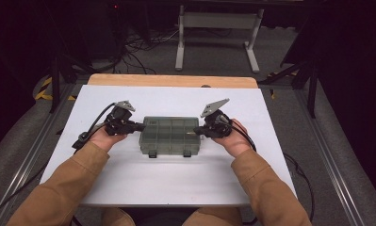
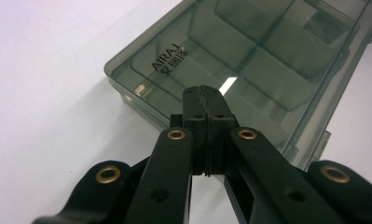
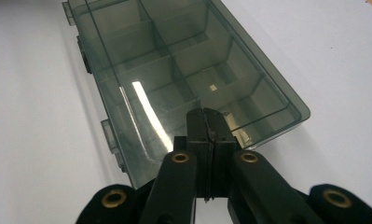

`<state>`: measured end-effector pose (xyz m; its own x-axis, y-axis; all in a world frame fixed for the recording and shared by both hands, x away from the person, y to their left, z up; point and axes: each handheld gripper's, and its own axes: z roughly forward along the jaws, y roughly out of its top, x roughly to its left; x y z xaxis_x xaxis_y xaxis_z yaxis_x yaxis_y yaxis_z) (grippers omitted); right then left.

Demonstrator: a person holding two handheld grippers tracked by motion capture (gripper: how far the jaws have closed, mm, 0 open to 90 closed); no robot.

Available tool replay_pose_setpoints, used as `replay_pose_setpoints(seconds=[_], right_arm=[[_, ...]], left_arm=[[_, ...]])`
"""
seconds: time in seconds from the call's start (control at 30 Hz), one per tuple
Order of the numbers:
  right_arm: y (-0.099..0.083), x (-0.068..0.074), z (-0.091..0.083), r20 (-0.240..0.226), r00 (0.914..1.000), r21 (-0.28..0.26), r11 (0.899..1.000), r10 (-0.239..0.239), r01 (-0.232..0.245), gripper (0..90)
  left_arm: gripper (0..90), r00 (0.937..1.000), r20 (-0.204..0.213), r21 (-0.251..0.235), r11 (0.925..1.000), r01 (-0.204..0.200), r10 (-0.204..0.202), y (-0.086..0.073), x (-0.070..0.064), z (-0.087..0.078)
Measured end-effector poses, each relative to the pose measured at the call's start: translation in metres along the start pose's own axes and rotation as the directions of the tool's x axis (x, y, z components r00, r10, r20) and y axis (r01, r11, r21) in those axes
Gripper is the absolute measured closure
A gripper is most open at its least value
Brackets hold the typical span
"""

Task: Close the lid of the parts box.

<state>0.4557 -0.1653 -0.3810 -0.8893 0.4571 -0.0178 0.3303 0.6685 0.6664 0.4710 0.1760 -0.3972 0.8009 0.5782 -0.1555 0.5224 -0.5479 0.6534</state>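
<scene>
The left gripper (image 1: 139, 126) has its 2 black jaws pressed flat together with nothing between them, and its tip sits at the left end of a smoky plastic box (image 1: 169, 135); in the left gripper view the closed tip (image 2: 206, 108) overlaps the box's (image 2: 249, 56) near edge, though whether it touches the lid cannot be told. The right gripper (image 1: 198, 131) is likewise fully closed and empty, its tip at the box's right end; in the right gripper view the joined jaws (image 3: 210, 128) lie over the box's (image 3: 174, 70) near corner. The box is translucent grey-green with its lid down, divided into several compartments, with 2 dark latches (image 1: 152, 154) on the side facing the person and printed lettering (image 2: 170, 57) on the lid. It lies flat near the middle of a white table (image 1: 143, 179), well clear of every edge, with bare surface all around it. A hand (image 1: 103, 137) in a tan sleeve (image 1: 58, 193) holds each gripper.
</scene>
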Motion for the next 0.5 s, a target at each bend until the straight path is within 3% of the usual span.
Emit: replay_pose_setpoints(seconds=[0.1, 0.23, 0.5], right_arm=[[-0.0013, 0.0016, 0.0017, -0.005, 1.0000, 0.012, 1.000, 0.004, -0.003, 90.0], [-0.0026, 0.0040, 0.0031, -0.015, 0.9998, 0.023, 1.000, 0.010, -0.010, 90.0], [-0.0040, 0.0064, 0.0061, -0.030, 0.9993, 0.042, 0.999, 0.022, -0.020, 90.0]], left_arm=[[90.0, 0.9998, 0.008, 0.004, 0.9999, 0.016, -0.016, -0.0020, -0.0006, 0.0008], [90.0, 1.0000, 0.008, 0.016, 0.9999, -0.002, 0.002, -0.0031, -0.0012, 0.0020], [89.9, 0.9999, 0.013, 0.033, 0.9995, 0.001, -0.001, -0.0059, -0.0056, 0.0044]])
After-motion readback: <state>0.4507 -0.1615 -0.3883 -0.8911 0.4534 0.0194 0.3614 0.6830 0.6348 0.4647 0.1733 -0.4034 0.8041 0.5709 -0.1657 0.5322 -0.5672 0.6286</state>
